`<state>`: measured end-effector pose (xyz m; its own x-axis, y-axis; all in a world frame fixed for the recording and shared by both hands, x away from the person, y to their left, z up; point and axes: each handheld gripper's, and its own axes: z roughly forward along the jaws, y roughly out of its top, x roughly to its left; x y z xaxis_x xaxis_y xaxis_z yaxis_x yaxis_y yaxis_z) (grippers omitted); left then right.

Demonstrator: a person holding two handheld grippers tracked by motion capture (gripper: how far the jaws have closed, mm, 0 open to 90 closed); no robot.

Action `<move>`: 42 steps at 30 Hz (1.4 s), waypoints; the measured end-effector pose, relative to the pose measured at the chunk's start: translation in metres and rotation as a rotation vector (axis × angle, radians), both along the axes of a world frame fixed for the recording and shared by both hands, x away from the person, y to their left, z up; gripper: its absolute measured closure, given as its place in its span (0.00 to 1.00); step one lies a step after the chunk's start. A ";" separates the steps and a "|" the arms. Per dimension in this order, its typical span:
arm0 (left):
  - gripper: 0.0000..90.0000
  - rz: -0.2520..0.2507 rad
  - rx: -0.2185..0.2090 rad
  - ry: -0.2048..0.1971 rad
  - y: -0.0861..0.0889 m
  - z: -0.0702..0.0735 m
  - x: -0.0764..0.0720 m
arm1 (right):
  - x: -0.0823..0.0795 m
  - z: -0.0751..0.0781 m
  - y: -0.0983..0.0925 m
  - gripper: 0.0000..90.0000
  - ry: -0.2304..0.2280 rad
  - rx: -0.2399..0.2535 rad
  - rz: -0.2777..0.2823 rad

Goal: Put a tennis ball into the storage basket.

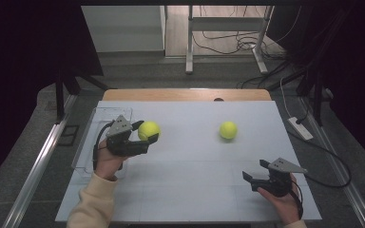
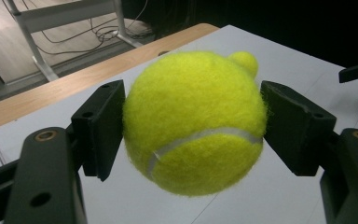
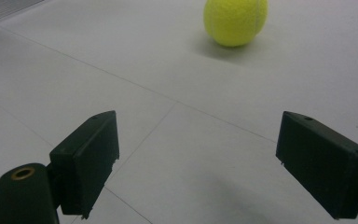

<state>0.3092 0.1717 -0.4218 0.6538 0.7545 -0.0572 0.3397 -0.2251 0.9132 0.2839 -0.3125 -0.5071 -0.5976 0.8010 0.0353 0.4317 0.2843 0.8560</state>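
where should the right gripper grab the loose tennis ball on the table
Probably across the widest middle of the loose tennis ball, jaws on opposite sides. It sits free on the white table with bare surface all round, so the open right gripper can come straight forward from the person's side, low and level.

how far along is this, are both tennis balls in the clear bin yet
Neither is in yet. The clear bin at the table's left edge looks empty. In hand: the left gripper has one tennis ball clamped between its jaws, lifted beside the bin. Left: the second ball sits loose on the table, and the right gripper is open, short of it.
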 end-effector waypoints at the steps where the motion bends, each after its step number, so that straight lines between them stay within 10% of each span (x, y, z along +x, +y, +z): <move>1: 0.30 0.003 -0.001 0.000 0.001 0.000 0.000 | 0.000 0.000 0.000 0.15 0.000 0.001 0.001; 42: 0.30 0.161 -0.026 -0.009 0.051 -0.001 0.008 | 0.000 -0.001 0.000 0.15 0.001 -0.001 -0.001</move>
<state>0.3174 0.2230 -0.4224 0.5250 0.8480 -0.0726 0.3610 -0.1446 0.9213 0.2835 -0.3120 -0.5079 -0.5964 0.8019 0.0356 0.4331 0.2841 0.8554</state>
